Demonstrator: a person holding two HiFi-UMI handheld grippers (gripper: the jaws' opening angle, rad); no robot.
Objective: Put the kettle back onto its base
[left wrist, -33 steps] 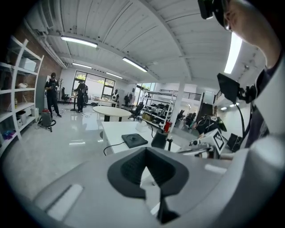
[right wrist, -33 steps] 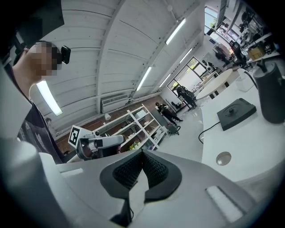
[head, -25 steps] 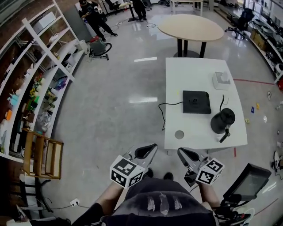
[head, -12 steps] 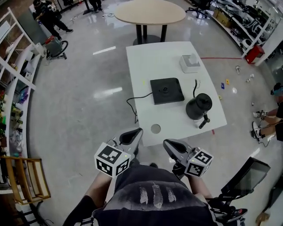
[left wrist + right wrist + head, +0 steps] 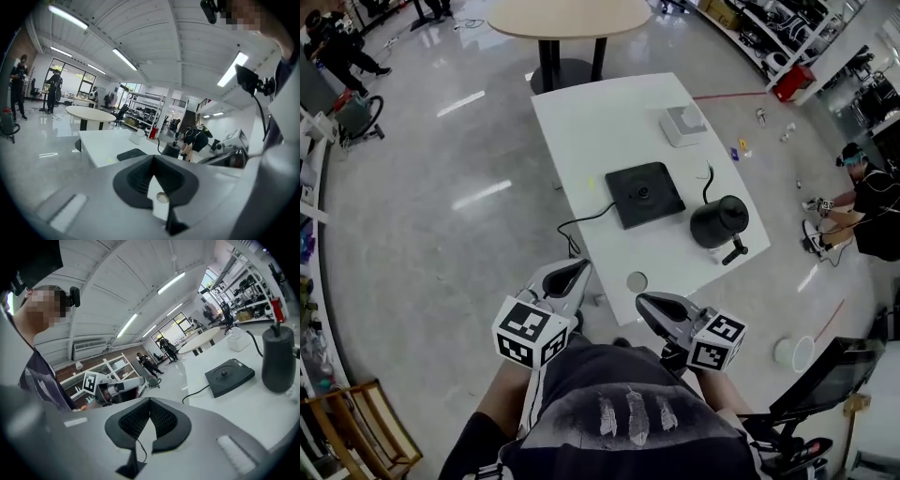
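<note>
A black kettle (image 5: 718, 221) stands on the white table (image 5: 600, 122), its handle toward the near edge. It is to the right of its square black base (image 5: 642, 194) and does not touch it. A cord runs from the base off the table's left edge. Both grippers hover in front of the table's near edge, clear of everything. My left gripper (image 5: 568, 277) is shut and holds nothing. My right gripper (image 5: 653, 306) is also shut and empty. The right gripper view shows the kettle (image 5: 279, 359) and the base (image 5: 229, 376) ahead. Farther off in the left gripper view are the base (image 5: 132, 153) and the kettle (image 5: 171, 150).
A white box (image 5: 682, 125) sits at the table's far right. A round grey cap (image 5: 637, 280) lies in the tabletop near the front edge. A round wooden table (image 5: 572, 14) stands beyond. A person (image 5: 872, 202) crouches on the floor to the right.
The table has come nearer and shifted left in the head view. Both grippers have moved up toward its near edge, still shut. Kettle and base have kept their places on the table.
</note>
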